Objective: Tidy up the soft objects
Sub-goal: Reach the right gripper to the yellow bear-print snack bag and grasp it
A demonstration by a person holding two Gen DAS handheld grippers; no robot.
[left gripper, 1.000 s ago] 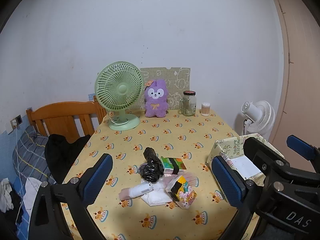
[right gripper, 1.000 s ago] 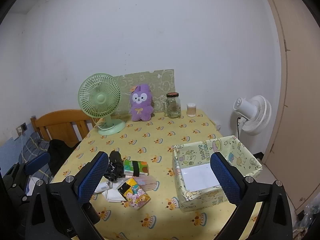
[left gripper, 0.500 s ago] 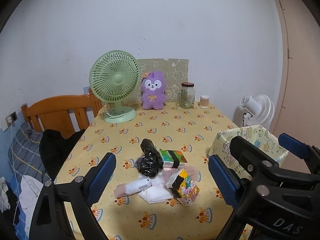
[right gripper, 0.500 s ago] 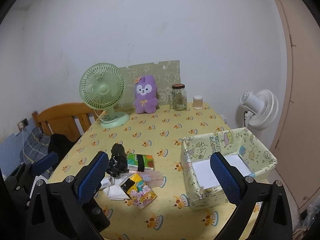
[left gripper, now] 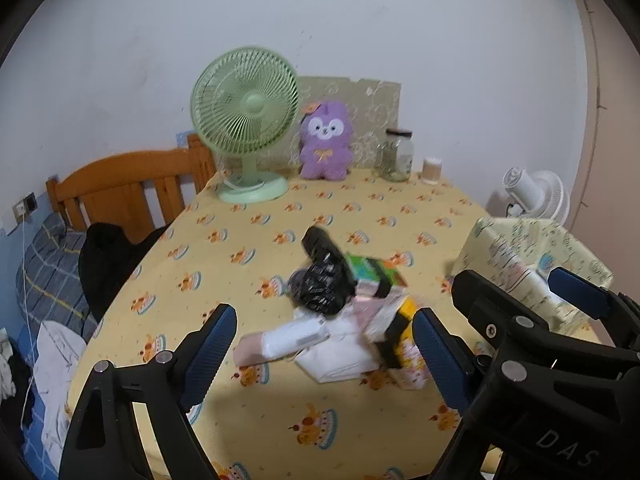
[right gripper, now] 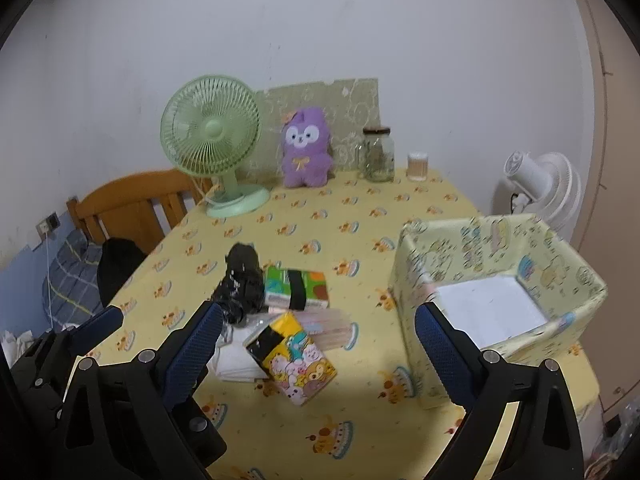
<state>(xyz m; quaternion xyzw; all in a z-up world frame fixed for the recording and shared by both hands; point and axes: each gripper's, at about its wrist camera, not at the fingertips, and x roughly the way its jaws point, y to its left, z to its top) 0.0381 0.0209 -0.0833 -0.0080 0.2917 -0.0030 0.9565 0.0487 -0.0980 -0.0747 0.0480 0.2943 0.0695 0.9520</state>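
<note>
Nothing is sorted yet, judging by the layout: the fabric box (right gripper: 496,280) at about 3 o'clock on the tabletop (right gripper: 360,208) holds only its white liner, while the soft items lie heaped at the centre, well apart from it. That pile holds a black crumpled bag (right gripper: 242,280), a green tissue pack (right gripper: 296,286) banded in black, a yellow cartoon tissue pack (right gripper: 296,356), a pink striped packet (right gripper: 328,326) and white folded pieces (left gripper: 336,344). The left hand-held gripper (left gripper: 324,344) hovers above the pile's near side, its jaws wide and closing, the white pieces showing between them but untouched by the pads. The right hand-held gripper (right gripper: 316,340) stands wide and empty, framing the yellow pack. Every item appears still to be moved. For room, the stretch from pile to box is bare cloth. At 12 o'clock, along the far edge, stand a green fan (right gripper: 212,140), a purple plush (right gripper: 306,148), a jar (right gripper: 378,154) and a small cup (right gripper: 417,166), all well clear. The box sits near the tabletop's 3 o'clock edge, so drops there call for care.
</note>
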